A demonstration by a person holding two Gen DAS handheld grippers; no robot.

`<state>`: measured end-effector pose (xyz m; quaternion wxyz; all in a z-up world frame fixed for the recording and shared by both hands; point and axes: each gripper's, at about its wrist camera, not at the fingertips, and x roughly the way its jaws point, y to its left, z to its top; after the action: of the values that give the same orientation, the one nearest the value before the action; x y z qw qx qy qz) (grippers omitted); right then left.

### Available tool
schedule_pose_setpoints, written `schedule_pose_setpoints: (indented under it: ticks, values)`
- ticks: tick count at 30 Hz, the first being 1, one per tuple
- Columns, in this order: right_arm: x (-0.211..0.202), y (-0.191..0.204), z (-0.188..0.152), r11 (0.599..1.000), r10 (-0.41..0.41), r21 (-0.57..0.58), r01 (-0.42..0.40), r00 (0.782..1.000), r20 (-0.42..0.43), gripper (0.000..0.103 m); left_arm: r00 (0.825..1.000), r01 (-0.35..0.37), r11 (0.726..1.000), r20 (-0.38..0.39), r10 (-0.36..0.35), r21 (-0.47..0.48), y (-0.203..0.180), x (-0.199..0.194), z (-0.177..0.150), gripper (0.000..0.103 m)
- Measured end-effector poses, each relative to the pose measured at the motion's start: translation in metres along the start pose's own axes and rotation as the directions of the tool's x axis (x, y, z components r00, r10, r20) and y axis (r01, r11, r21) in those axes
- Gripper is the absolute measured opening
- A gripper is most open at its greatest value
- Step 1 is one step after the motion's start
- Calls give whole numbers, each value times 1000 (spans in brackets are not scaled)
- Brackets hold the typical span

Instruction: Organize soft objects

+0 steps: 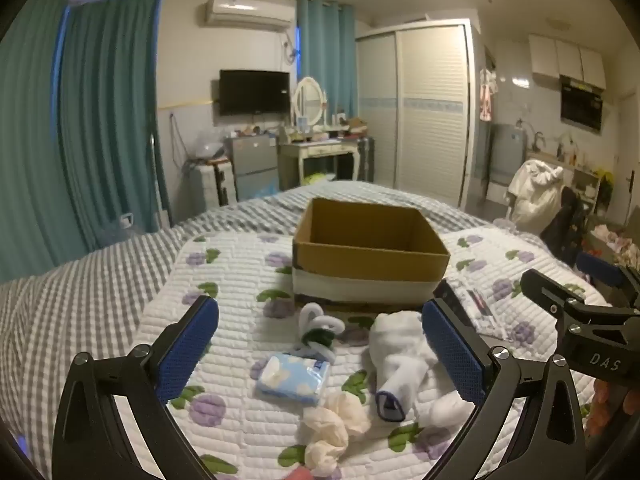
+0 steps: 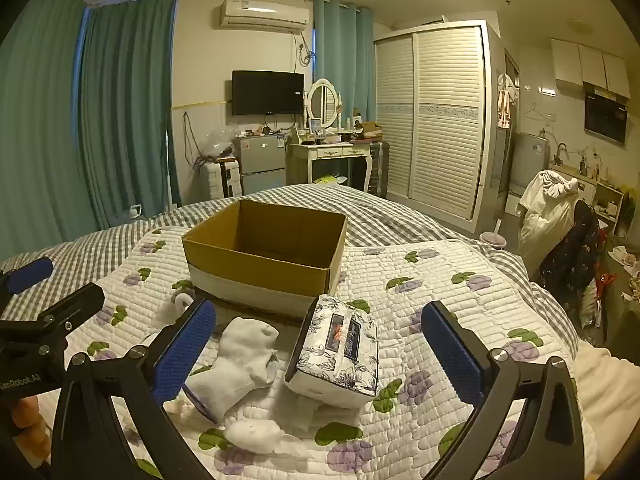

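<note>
Left wrist: box [image 1: 370,248] looks empty; tissue pack [image 1: 294,378], socks [image 1: 400,364], hair ties [image 1: 318,330] lie loose on quilt [image 1: 224,280] before it; left gripper [image 1: 320,354] open, holding nothing. Right wrist: floral tissue pack [image 2: 338,350] beside box, right gripper [image 2: 320,354] open. Nothing sorted yet, I'd say.

Home, a one-room studio flat. Bed [image 2: 400,208] with grey checked duvet and floral quilted pad [image 2: 440,292] fills the foreground. Far wall: wall-mounted TV [image 2: 267,93], air conditioner [image 2: 265,13] above it, teal curtains [image 2: 120,112], white dressing table [image 2: 332,152] with oval mirror [image 2: 323,104], small fridge [image 2: 262,160], suitcase [image 2: 224,178]. Louvred sliding wardrobe [image 2: 440,120] at right. Kitchen corner beyond: upper cabinets [image 2: 588,66], range hood [image 2: 604,114], sink tap [image 2: 560,152]. Clothes draped over a chair [image 2: 560,220].
</note>
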<state>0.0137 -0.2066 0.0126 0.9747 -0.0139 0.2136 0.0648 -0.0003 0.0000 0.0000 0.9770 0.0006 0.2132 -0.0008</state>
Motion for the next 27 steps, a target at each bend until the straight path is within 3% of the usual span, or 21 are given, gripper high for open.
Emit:
schedule_pose_setpoints:
  ticks: [27]
  values:
    - [2,-1,-3,1000,-5,-5,4,1000,-8,103,1000,-7,1000,-10,7,-4,0,0,0,103]
